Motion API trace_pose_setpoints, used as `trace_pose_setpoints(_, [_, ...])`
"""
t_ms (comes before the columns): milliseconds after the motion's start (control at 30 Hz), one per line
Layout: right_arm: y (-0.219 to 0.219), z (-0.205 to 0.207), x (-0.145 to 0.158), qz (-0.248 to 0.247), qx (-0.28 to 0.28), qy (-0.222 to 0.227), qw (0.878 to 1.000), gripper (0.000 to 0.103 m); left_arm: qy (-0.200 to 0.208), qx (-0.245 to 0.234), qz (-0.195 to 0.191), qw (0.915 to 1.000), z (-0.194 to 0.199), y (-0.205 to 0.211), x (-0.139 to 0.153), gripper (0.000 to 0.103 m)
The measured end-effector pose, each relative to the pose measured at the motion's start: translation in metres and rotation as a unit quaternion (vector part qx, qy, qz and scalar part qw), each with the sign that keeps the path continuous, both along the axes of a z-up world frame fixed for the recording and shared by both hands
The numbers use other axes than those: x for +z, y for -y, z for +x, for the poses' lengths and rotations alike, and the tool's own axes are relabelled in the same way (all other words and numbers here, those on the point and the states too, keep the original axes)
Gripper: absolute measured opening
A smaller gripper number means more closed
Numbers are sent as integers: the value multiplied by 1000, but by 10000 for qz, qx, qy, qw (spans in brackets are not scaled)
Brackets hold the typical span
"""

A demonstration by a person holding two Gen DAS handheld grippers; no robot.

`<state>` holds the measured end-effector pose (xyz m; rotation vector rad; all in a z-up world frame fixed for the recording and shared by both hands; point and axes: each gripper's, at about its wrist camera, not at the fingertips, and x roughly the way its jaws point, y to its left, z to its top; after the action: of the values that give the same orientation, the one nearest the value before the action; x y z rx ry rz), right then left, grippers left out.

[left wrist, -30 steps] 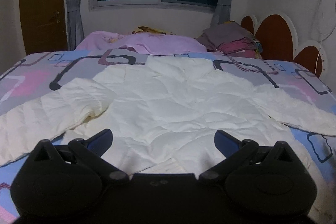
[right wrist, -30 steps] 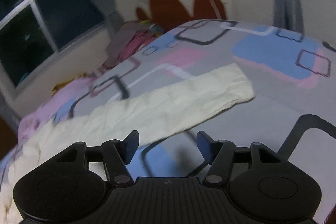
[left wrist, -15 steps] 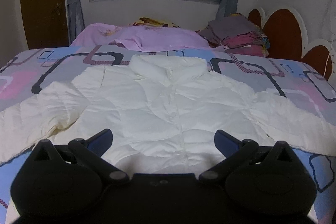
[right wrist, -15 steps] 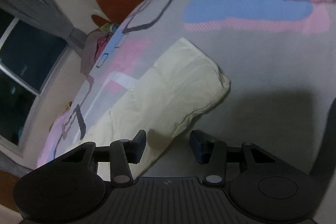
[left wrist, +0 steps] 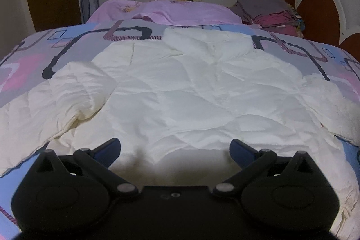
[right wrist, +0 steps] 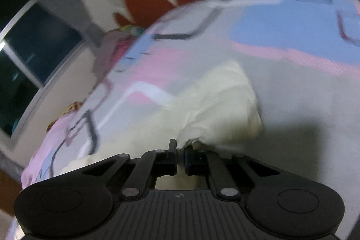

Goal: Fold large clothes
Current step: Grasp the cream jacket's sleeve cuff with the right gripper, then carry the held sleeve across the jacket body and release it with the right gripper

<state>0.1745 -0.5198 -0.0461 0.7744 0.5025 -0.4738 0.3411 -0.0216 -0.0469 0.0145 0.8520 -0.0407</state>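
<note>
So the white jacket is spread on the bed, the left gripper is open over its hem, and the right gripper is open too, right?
Not quite. In the right wrist view the right gripper is shut on the sleeve. The white jacket and open left gripper are as you said.

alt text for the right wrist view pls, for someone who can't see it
The right gripper is shut on the cuff end of a cream padded jacket sleeve, which lies on a bed cover patterned in grey, pink and blue. The picture is motion-blurred; a brown petal-shaped headboard and a dark window show behind.
</note>
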Motion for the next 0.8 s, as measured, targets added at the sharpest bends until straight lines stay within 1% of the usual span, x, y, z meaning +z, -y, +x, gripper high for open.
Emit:
trace_pose_setpoints(67, [-29,15,19,-310,343,99,9989,5,85,6,31,10000,1,-10,1,100])
trace_pose_setpoints(167, [-84,38,43,-723,997,242,9921,5,143,165,-130,9997,5,-32,3,100])
trace_pose_setpoints(200, [-110,46,51,-905,1279,270,9873,5,164,204,-186,9995,6,-38,4,99])
trace_pose_setpoints(267, [-147,62,60,-1072,1686,340,9792,5,208,260,-343,9989,8,-52,5,95])
trace_pose_setpoints(300, [-174,67,65,-1163,1955,380,9731,5,222,276,-434,9984,9,-59,6,93])
trace_pose_setpoints(367, [-213,77,68,-1298,2315,366,9634,5,249,323,-522,9978,11,-72,7,92])
trace_pose_setpoints(400, [-240,80,69,-1349,2552,364,9567,5,290,350,-545,9975,11,-78,8,91])
trace_pose_setpoints(433, [-259,84,68,-1373,2727,369,9515,5,322,368,-568,9972,11,-83,8,91])
trace_pose_setpoints(533, [-318,98,62,-1533,3248,297,9328,5,361,404,-781,9955,10,-103,9,85])
trace_pose_setpoints(633, [-370,109,51,-1638,3729,224,9130,5,389,395,-872,9946,11,-117,9,84])
trace_pose_setpoints(700, [-402,111,43,-1726,4036,178,8983,5,413,397,-906,9942,10,-125,9,83])
trace_pose_setpoints(800, [-432,117,25,-1858,4338,106,8816,5,409,449,-953,9936,9,-136,7,83])
